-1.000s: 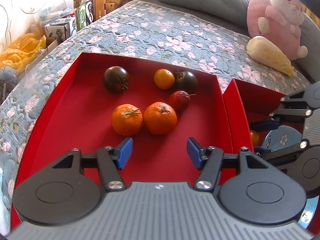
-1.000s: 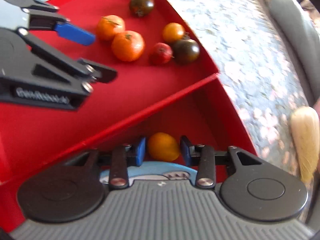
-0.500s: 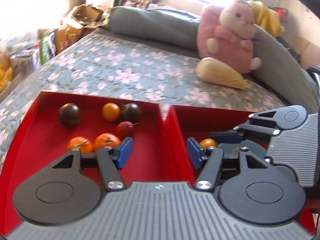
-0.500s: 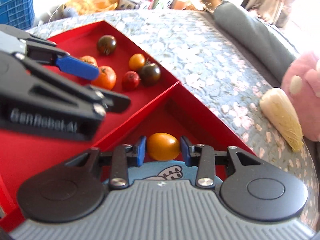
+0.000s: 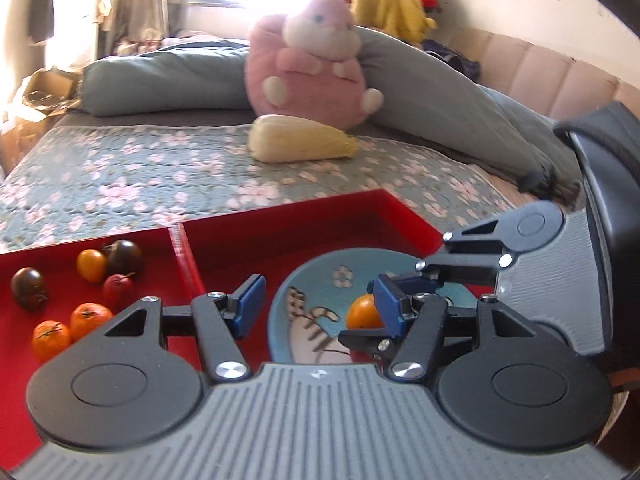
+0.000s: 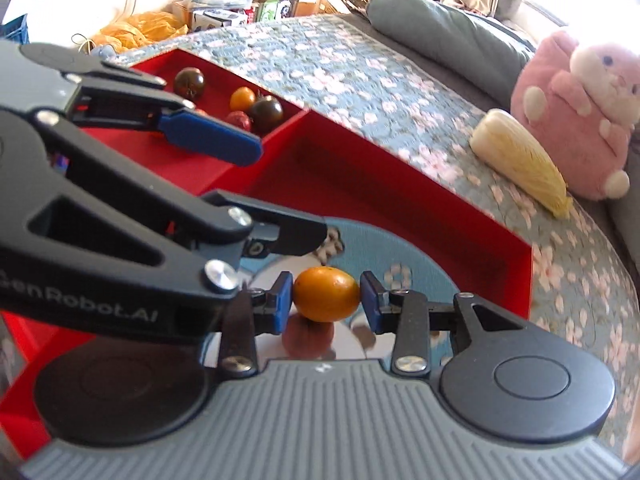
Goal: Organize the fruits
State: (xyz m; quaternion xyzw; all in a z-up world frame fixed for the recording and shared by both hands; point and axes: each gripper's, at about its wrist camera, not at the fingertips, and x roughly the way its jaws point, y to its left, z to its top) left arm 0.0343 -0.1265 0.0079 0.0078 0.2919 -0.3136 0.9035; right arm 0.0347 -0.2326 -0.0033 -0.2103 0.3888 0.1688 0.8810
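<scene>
My right gripper (image 6: pixel 326 300) is shut on a small orange tomato (image 6: pixel 326 294) and holds it just above a blue patterned plate (image 6: pixel 420 268). The plate lies in the right compartment of a red tray (image 6: pixel 400 184). My left gripper (image 5: pixel 318 306) stands open and empty over the near left part of the plate (image 5: pixel 320 280), close beside the held tomato (image 5: pixel 360 314). In the left compartment lie two mandarins (image 5: pixel 90 316), two dark tomatoes (image 5: pixel 28 288), a yellow tomato (image 5: pixel 92 265) and a small red fruit (image 5: pixel 118 286).
The tray rests on a bed with a floral quilt (image 5: pixel 160 172). Behind it lie a pale cabbage (image 5: pixel 300 138), a pink plush toy (image 5: pixel 308 68) and a grey pillow (image 5: pixel 168 84). Cardboard boxes (image 6: pixel 280 0) and a yellow bag (image 6: pixel 144 28) stand past the bed's far side.
Both grippers swung right, from over the left compartment to over the plate in the right one. The right one kept the orange tomato; the left stayed open.
</scene>
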